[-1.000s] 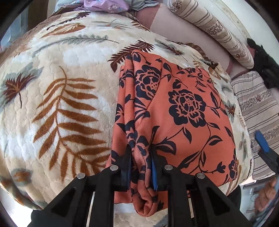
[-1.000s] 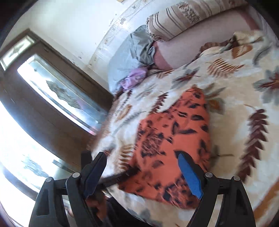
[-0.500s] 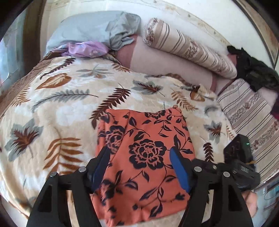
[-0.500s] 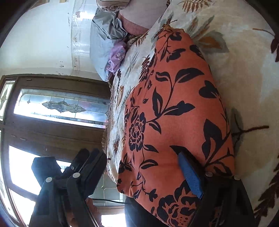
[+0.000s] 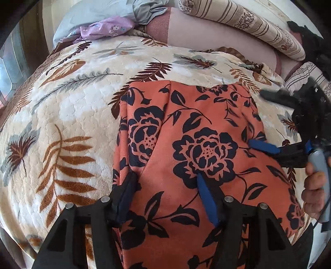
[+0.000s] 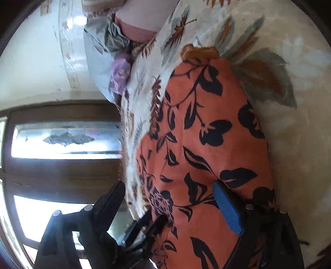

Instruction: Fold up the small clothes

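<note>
An orange garment with dark flowers (image 5: pixel 206 128) lies folded flat on the leaf-print blanket (image 5: pixel 68 115). My left gripper (image 5: pixel 165 196) hovers over the garment's near part. Its jaws are closing, the cloth lies under them and the pads pinch nothing. My right gripper (image 5: pixel 258 119) comes in from the right, rolled on its side and open. Its blue pad (image 5: pixel 262 145) rests at the garment's right edge, with a hand (image 5: pixel 314 186) on the handle. In the right wrist view the garment (image 6: pixel 206 134) runs between the wide fingers of my right gripper (image 6: pixel 169 196), and my left gripper (image 6: pixel 149 223) shows low down.
A grey pillow (image 5: pixel 93 14), a purple cloth (image 5: pixel 105 29) and a striped bolster (image 5: pixel 248 22) line the head of the bed. Dark fabric (image 5: pixel 310 41) lies at the far right. A wooden door with patterned glass (image 6: pixel 62 140) stands beyond the bed's left edge.
My left gripper let go of the pinched fold and opened, and the garment now lies flat. My right gripper came down to the garment's right edge and rolled onto its side.
</note>
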{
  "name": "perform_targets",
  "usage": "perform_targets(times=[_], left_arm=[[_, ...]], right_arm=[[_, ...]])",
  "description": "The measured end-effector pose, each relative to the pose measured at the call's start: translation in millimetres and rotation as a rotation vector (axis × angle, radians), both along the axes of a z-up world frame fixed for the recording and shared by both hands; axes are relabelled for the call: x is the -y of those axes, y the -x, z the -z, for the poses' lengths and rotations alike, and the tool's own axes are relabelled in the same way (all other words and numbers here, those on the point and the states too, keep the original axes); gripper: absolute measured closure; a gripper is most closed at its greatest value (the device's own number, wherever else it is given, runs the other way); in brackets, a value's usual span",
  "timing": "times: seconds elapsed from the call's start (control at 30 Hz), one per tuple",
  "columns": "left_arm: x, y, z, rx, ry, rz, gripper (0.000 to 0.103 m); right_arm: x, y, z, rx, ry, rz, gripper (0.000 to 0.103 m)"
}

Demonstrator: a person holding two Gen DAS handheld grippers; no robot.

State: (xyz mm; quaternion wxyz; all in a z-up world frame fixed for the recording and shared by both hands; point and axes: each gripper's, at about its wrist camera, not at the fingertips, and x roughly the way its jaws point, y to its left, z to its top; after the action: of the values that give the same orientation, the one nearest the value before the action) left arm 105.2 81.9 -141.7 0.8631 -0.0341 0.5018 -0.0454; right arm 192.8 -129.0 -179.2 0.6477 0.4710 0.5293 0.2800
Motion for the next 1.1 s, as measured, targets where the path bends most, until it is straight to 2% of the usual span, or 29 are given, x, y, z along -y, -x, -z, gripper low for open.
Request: perform_targets(times=[0.03,0.1,0.2,0.3,0.37,0.43,0.47,0.5,0.53,0.6,0.67,0.73,0.8,0.83,0.87,0.9,0.93,0.97,1.03,1.07,1.1], left_arm=[[0,-1,0,0.001,0.008,-0.001,0.04],[-2,-1,-1,0.004,0.022,0.001,0.04],[-7,9,-16,0.014,0.03,-0.026,0.041],[-13,35,-41,0.091,0.116,-0.027,0.041],[-10,49,-46,0.127,0.127,-0.008,0.032],[-7,50,-31,0.099,0.102,-0.002,0.03],[-4,46,-13,0.032,0.063,-0.003,0.031],[-2,44,3,-0.002,0.008,-0.005,0.03],[0,47,5,0.032,-0.038,0.001,0.025],[-5,47,6,0.003,-0.002,-0.011,0.025],[-8,47,1,-0.007,0.001,-0.017,0.027],[-8,50,-5,0.0,-0.018,-0.036,0.03],[-8,57,-25,0.053,0.021,-0.049,0.032],[-6,59,-36,0.091,0.046,-0.046,0.031],[-2,62,-49,0.144,0.062,-0.031,0.031],[4,62,-56,0.182,0.051,-0.008,0.031],[9,59,-57,0.196,0.03,0.01,0.029],[13,52,-49,0.174,-0.002,0.022,0.029],[11,31,-8,0.005,-0.042,0.006,0.029],[8,29,4,-0.008,-0.041,-0.002,0.025],[8,33,4,0.04,-0.07,0.004,0.022]], right_arm=[[1,4,-8,0.003,-0.003,0.0,0.014],[4,22,-31,0.053,0.052,-0.011,0.014],[18,73,-58,0.16,0.129,-0.032,0.014],[43,116,-49,0.139,0.24,0.031,0.014],[49,132,-28,0.076,0.222,0.033,0.015],[39,140,-11,0.048,0.193,-0.004,0.022],[30,141,-6,0.048,0.196,-0.03,0.03],[20,140,-2,0.05,0.22,-0.051,0.047],[14,141,0,0.045,0.253,-0.065,0.06],[2,140,-13,0.072,0.357,-0.082,0.071],[-11,145,-41,0.163,0.481,-0.101,0.072],[-23,149,-50,0.204,0.56,-0.129,0.072],[-22,145,-24,0.148,0.617,-0.153,0.071],[-16,143,-13,0.122,0.566,-0.133,0.069],[-10,143,-13,0.117,0.508,-0.105,0.061],[-6,142,-14,0.109,0.467,-0.1,0.042],[-4,142,-16,0.111,0.438,-0.107,0.032],[-2,142,-21,0.127,0.418,-0.111,0.024],[7,141,-33,0.171,0.402,-0.08,0.024],[15,138,-37,0.172,0.364,-0.053,0.024],[24,131,-37,0.159,0.318,-0.02,0.024]])
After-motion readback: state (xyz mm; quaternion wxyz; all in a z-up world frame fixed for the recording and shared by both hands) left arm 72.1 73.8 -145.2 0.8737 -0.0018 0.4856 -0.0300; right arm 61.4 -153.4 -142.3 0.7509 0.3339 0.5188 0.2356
